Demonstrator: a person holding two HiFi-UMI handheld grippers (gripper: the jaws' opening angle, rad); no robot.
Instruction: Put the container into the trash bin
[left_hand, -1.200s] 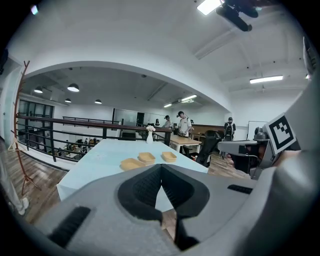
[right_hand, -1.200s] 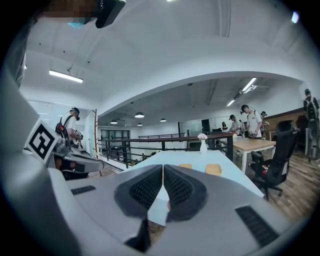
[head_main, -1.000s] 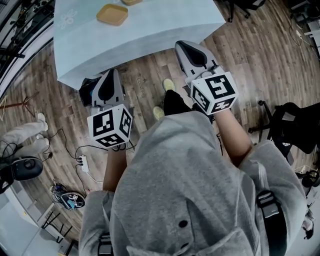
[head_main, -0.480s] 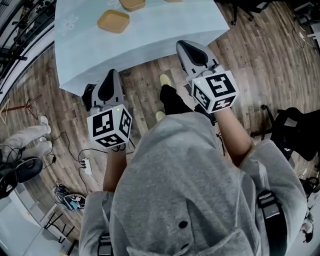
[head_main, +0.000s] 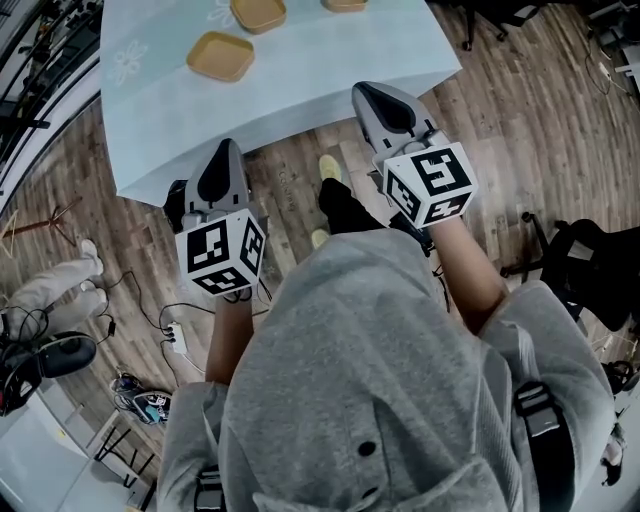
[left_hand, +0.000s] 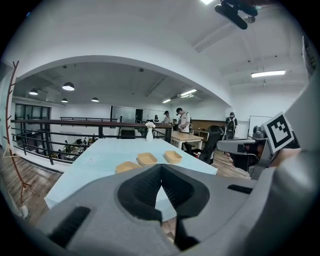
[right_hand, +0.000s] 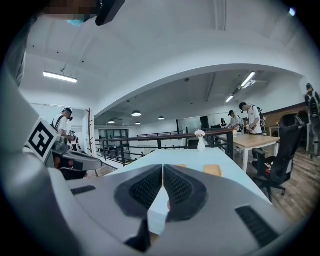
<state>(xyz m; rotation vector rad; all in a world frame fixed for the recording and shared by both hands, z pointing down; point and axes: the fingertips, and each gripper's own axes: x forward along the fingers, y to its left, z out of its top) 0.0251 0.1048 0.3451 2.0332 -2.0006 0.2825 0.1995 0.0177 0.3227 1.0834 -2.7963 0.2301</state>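
- The left gripper (head_main: 226, 147) is fully shut. Its jaws are pressed together with nothing between them, and its own view shows only the table past the tips.
- The right gripper (head_main: 363, 88) is also closed and empty, with its jaws meeting at the tips.
- Both are held out in front of the person, over the wooden floor (head_main: 300, 170) and just short of the table (head_main: 330, 60).
- Three shallow tan containers lie on the table's pale blue cloth. The nearest container (head_main: 221, 56) is on the left side, and the other two sit further back near the top edge of the head view. All are well apart from both grippers.
- Nothing shows which of the three the task means.
- A dark thing (head_main: 176, 195) stands on the floor at the table's near corner, half hidden behind the left gripper. It may be the trash bin, but I cannot tell.
- By my reading the task has barely begun, since no container has been touched.
- What is left is to reach the table, open a gripper, take hold of a container, carry it to the bin and let it go.
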